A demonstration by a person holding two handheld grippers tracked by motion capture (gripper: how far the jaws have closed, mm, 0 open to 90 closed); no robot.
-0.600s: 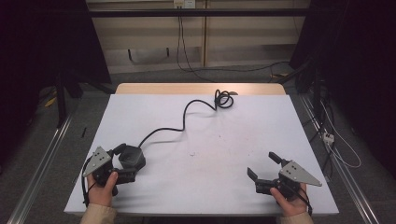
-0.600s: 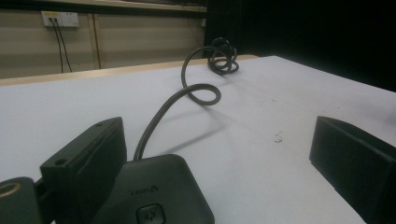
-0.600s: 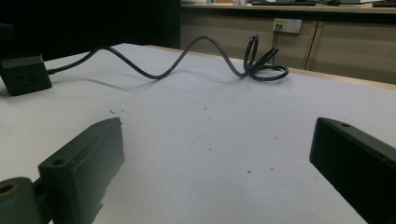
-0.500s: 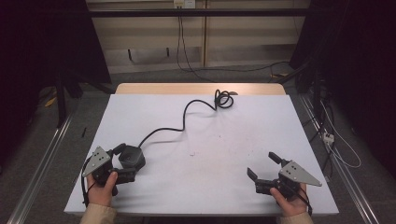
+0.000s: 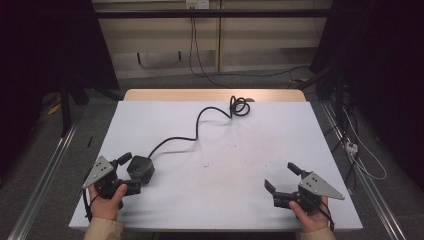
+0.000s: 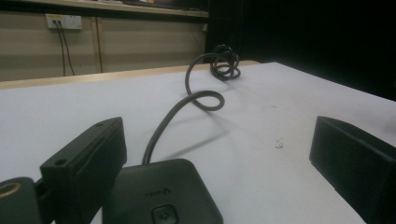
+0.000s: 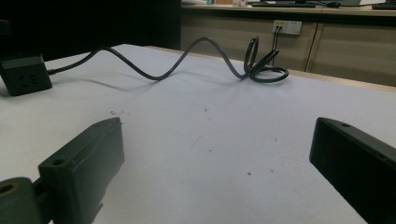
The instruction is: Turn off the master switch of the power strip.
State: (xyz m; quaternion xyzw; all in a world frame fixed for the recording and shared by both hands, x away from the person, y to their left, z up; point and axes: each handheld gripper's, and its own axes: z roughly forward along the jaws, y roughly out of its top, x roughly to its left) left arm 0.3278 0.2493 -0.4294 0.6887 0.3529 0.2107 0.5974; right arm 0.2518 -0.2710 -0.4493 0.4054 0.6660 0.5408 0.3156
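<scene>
1. Fingers of the left gripper (image 5: 131, 172) stand wide apart at about 7 o'clock on the table (image 5: 215, 150), with the black socket block (image 5: 141, 167) between them, not yet clamped; in the left gripper view the block (image 6: 161, 196) sits close to the left jaw, well clear of the right one.
2. From the block, its cable (image 5: 197, 127) snakes toward 12 o'clock and ends in a loose coil (image 5: 240, 106) near the far edge.
3. At about 5 o'clock the right gripper (image 5: 282, 179) hovers with its fingers apart and nothing between them, well away from the block and cable.
4. Judged progress: early. The left gripper is lined up on the block but has not closed; grasping it, and whatever is to be done with the cable, is all left.
</scene>
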